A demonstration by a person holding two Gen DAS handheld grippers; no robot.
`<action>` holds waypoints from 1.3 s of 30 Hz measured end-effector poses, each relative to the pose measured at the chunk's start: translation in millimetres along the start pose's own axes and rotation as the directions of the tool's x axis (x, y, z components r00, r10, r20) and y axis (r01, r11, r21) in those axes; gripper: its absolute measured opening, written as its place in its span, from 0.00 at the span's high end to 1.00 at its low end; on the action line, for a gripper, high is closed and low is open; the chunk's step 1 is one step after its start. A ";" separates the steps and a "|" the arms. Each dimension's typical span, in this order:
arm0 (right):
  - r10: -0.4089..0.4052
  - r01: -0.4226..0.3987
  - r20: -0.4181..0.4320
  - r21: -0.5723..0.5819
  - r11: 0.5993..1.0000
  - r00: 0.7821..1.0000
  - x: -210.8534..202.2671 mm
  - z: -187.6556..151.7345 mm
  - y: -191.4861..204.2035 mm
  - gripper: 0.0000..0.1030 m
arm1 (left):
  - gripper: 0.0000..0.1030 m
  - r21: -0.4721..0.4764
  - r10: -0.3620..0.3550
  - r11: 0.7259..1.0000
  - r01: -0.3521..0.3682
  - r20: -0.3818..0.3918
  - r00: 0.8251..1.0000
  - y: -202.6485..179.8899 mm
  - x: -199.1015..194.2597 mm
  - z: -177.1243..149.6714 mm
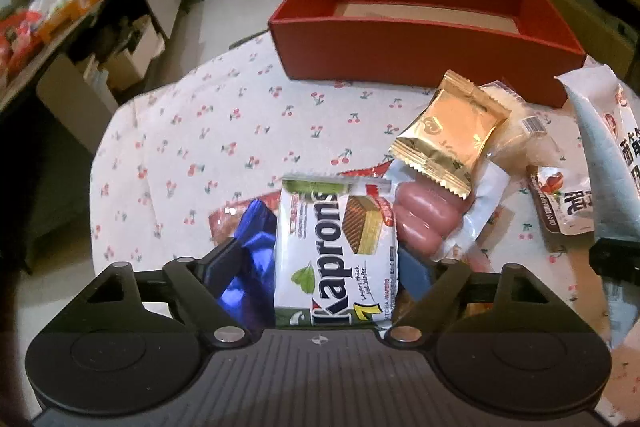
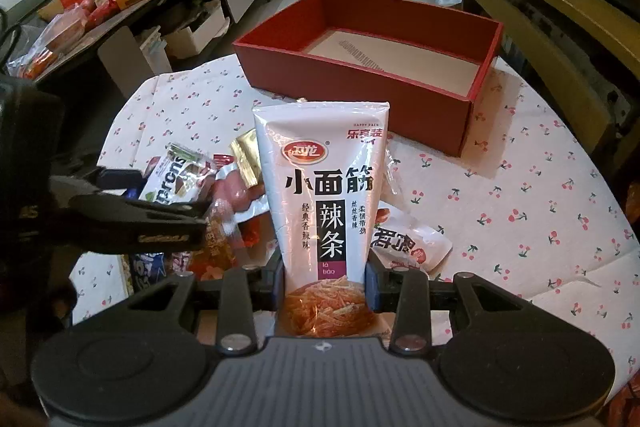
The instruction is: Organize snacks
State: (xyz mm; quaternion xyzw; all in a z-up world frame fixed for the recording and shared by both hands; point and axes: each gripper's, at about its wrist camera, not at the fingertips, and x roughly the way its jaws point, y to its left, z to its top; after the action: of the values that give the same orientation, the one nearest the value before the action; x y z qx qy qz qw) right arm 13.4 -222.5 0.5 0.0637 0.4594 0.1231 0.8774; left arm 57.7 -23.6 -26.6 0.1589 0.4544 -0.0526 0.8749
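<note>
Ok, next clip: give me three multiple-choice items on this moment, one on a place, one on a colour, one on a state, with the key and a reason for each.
1. Where is the Kaprons wafer pack?
A. Inside the box
B. Between the left gripper's fingers, on the snack pile
C. On the floor

2. What colour is the outside of the box?
A. Red
B. Green
C. White

3. What is the state of the right gripper?
A. Open and empty
B. Shut on the white latiao bag
C. Shut on the gold packet

Key:
1 B, the pack sits between the two fingers in the left wrist view.
2 A, its walls are red in both views.
3 B, both pads press the bag's lower sides in the right wrist view.
</note>
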 end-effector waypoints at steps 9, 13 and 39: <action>0.008 -0.008 0.004 -0.004 1.000 1.000 -1.4 0.5 -0.1 0.50 | 0.37 -0.045 -0.065 0.997 0.064 -0.009 0.998 9.6 -6.6 2.5; 0.019 -0.018 0.022 -0.016 1.000 1.000 -7.3 -0.3 1.8 0.50 | 0.37 -0.086 -0.090 0.992 0.088 -0.018 0.996 14.3 -12.1 -0.2; -0.085 0.077 0.115 0.074 0.994 0.990 22.2 100.3 -25.9 0.50 | 0.37 -0.142 -0.184 0.968 0.207 0.159 0.970 16.5 -18.5 99.5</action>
State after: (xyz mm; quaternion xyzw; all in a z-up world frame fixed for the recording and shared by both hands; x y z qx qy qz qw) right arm 112.1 -241.2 34.3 0.0827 0.4132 0.0672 0.9044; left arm 128.3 -41.4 45.7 0.0393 0.4059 -0.1143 0.9059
